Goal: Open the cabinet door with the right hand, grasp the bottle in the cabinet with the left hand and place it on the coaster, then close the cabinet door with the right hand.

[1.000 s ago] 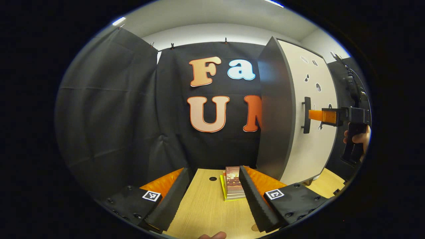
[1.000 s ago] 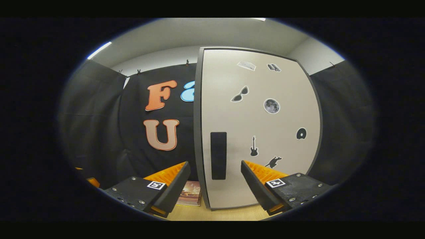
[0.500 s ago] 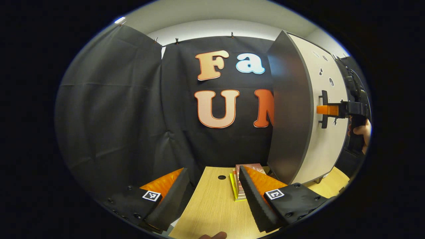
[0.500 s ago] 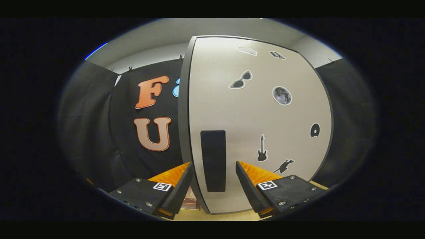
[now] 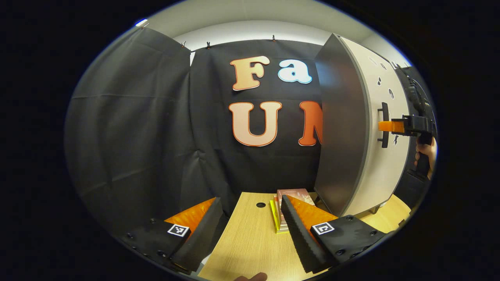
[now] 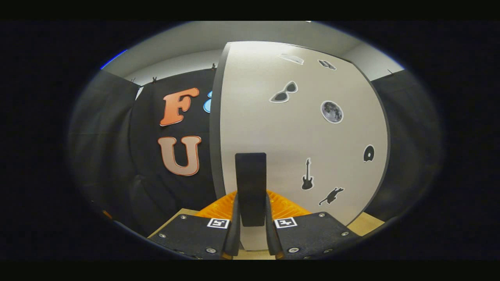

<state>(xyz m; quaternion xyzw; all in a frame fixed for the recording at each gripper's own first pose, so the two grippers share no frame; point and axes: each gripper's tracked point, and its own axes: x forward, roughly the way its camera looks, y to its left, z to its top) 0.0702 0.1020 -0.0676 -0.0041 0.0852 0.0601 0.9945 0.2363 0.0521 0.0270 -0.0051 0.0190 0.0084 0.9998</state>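
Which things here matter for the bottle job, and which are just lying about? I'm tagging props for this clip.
For the job:
cabinet door, closed
door handle, clamped by the right gripper
left gripper, open over the table

Lying about:
stack of books beside the cabinet
stickers on the door

Both views are sharp but bend strongly toward the edges. Ceiling light (image 5: 141, 22) glows overhead; the right gripper view looks dimmer.
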